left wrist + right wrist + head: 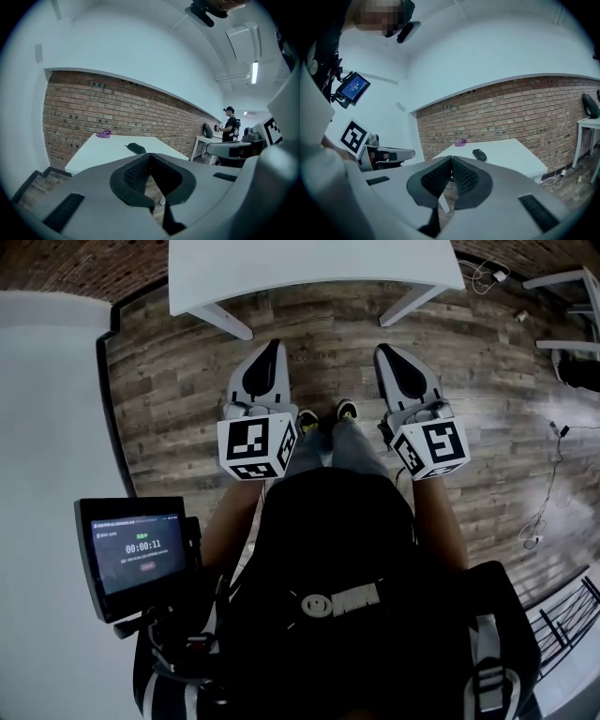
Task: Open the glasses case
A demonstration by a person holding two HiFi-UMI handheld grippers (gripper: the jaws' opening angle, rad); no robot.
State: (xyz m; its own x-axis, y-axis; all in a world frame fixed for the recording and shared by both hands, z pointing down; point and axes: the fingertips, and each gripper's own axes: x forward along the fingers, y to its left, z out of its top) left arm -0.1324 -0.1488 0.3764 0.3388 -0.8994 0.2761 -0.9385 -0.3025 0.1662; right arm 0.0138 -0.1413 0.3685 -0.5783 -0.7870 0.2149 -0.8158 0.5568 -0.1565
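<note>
Glasses case point(136, 148): dark, lying on the white table point(93, 152), well apart from both grippers. Purple item point(104, 134): far end of the table, near the brick wall point(117, 112). Left gripper point(270, 351) and right gripper point(386, 352): both clenched, empty, held over the wood floor point(169, 381).

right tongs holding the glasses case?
No, the right tongs are shut on nothing; the glasses case lies on the white table ahead.

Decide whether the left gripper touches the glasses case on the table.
Apart: the left gripper view shows the glasses case on the table, far beyond the left gripper.
</note>
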